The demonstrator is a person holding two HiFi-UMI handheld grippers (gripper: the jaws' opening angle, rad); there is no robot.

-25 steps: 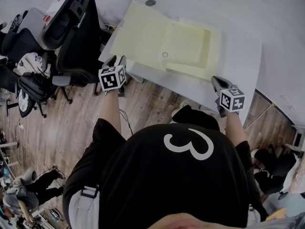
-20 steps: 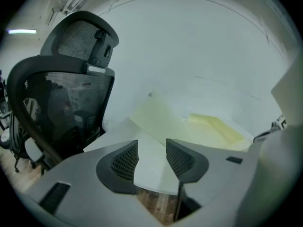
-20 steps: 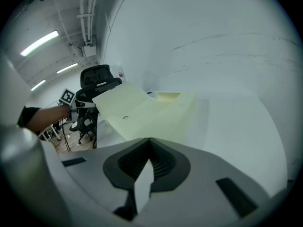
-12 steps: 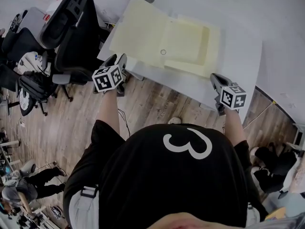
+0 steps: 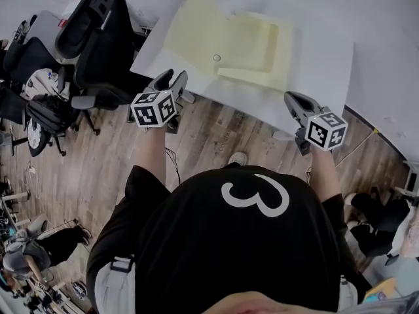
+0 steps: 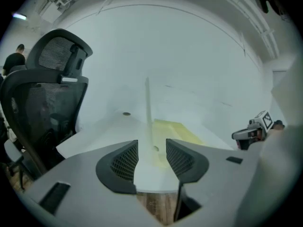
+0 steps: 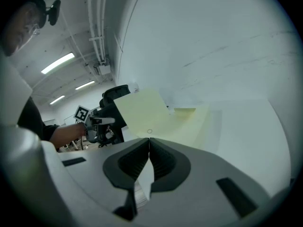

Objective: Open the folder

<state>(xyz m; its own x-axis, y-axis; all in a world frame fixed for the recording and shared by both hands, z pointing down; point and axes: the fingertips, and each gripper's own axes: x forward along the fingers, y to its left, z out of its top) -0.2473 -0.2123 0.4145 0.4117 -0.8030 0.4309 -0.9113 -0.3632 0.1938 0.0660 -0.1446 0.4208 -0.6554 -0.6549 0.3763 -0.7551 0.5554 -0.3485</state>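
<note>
A pale yellow folder lies opened on the white table. Its left cover slants up off the table, and it shows edge-on in the left gripper view. My left gripper hangs over the wooden floor just off the table's near edge. Its jaws are apart with nothing between them. My right gripper is off the near edge to the right of the folder, jaws shut and empty. Each gripper shows in the other's view: the right gripper and the left gripper.
Black office chairs stand close to the table's left corner, the nearest chair just left of my left gripper. A small round grommet sits in the tabletop. Wooden floor lies below both grippers. A white wall rises behind the table.
Both grippers have drawn back from the table edge and risen. The left one has left the folder's near-left corner and its jaws look wider apart. The folder stays open.
</note>
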